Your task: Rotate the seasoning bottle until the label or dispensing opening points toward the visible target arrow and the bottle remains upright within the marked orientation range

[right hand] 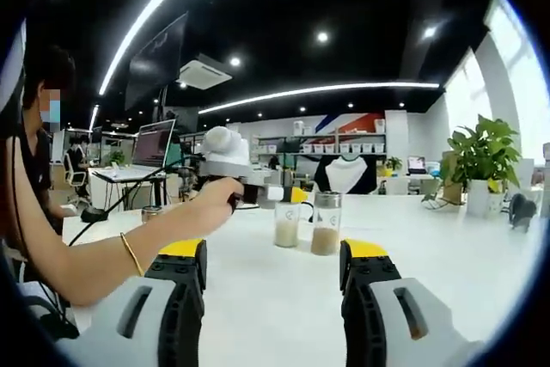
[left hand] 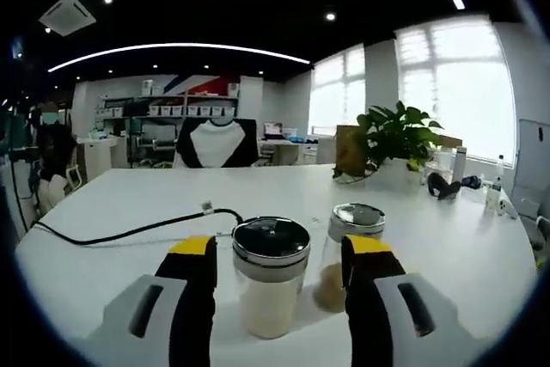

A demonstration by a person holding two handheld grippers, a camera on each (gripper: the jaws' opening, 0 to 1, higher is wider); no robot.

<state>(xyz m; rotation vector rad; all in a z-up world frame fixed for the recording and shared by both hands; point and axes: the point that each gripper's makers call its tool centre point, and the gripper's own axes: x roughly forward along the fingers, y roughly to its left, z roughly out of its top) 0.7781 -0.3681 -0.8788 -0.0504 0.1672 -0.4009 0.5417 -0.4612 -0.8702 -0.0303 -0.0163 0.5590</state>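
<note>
On the white table (left hand: 447, 247) two glass seasoning bottles with chrome-and-black lids stand upright side by side. The bottle with pale powder (left hand: 271, 279) sits between the jaws of my left gripper (left hand: 279, 266), which is open, with a gap on each side. The bottle with tan contents (left hand: 337, 266) stands just behind the right jaw. In the right gripper view the pale bottle (right hand: 286, 224) and the tan bottle (right hand: 325, 224) stand further off, with the left gripper (right hand: 292, 198) reaching them in a person's hand (right hand: 210, 199). My right gripper (right hand: 273, 264) hangs open above the table, holding nothing.
A black cable (left hand: 129, 231) trails across the table's left side. A potted plant (left hand: 391, 139) and small items (left hand: 443, 185) stand at the far right. A chair (left hand: 215, 143) sits behind the far edge. The person's forearm (right hand: 94, 259) crosses the left of the right gripper view.
</note>
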